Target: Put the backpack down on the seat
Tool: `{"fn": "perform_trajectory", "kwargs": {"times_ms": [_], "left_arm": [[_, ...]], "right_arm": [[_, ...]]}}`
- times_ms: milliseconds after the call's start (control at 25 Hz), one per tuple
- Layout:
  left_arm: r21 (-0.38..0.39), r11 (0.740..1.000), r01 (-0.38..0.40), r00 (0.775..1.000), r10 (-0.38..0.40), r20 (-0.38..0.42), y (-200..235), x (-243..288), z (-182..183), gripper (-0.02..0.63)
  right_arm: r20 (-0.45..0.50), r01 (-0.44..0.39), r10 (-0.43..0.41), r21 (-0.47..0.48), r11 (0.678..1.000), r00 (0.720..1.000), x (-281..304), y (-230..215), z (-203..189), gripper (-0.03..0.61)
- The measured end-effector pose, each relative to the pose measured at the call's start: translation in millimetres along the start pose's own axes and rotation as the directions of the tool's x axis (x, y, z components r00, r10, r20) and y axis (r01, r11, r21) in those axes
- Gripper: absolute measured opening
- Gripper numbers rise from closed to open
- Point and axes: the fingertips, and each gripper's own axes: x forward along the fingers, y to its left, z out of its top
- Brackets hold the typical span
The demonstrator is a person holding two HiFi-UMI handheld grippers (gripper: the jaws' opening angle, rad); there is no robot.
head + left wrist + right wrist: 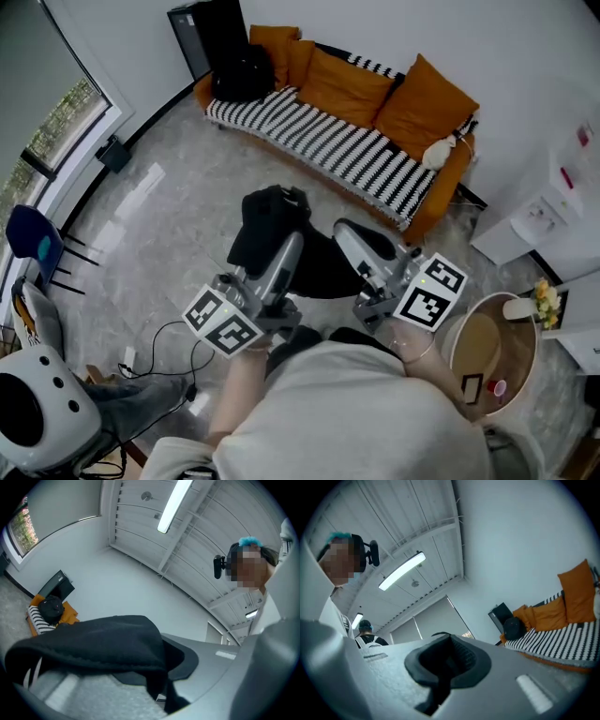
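Backpack, black and limp, hangs in front of the person over the floor, well apart from the striped sofa. The left gripper pinches its fabric. The right gripper has its jaws pressed together at the bag's edge. Both forearms reach forward side by side, with the grippers tilted slightly up.

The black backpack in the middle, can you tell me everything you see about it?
The black fabric backpack looks soft and floppy, slumped in a dark heap, so pockets and zips cannot be made out. It hangs in the air above the shiny grey floor, in front of the striped sofa with orange cushions, not on it yet. The left tool pinches a fold of its cloth, which drapes over the jaw. The right tool meets its other side, jaws together.
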Motion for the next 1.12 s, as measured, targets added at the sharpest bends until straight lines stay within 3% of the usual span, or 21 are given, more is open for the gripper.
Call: {"fn": "perform_trajectory", "kwargs": {"times_ms": [280, 560, 880, 1120], "left_arm": [[-0.03, 0.999, -0.042, 0.999, 0.042, 0.008, 2, 24, -39, 0.06], [-0.044, 0.997, -0.071, 0.997, 0.07, -0.033, 39, 46, -45, 0.06], [-0.041, 0.997, -0.061, 0.996, 0.059, -0.063, 137, 105, -20, 0.06], [-0.056, 0.998, -0.03, 0.997, 0.026, -0.072, 226, 162, 31, 0.06]], "right_arm": [[-0.072, -0.038, 0.04, 0.019, 0.999, 0.997, -22, -32, -13, 0.003], [-0.08, -0.034, 0.037, 0.04, 0.999, 0.996, 2, -69, -14, 0.003], [-0.049, 0.011, -0.009, 0.032, 0.999, 0.999, 80, -152, 6, 0.003], [-0.031, 0.018, -0.017, 0.035, 0.999, 0.999, 179, -212, 35, 0.003]]}}
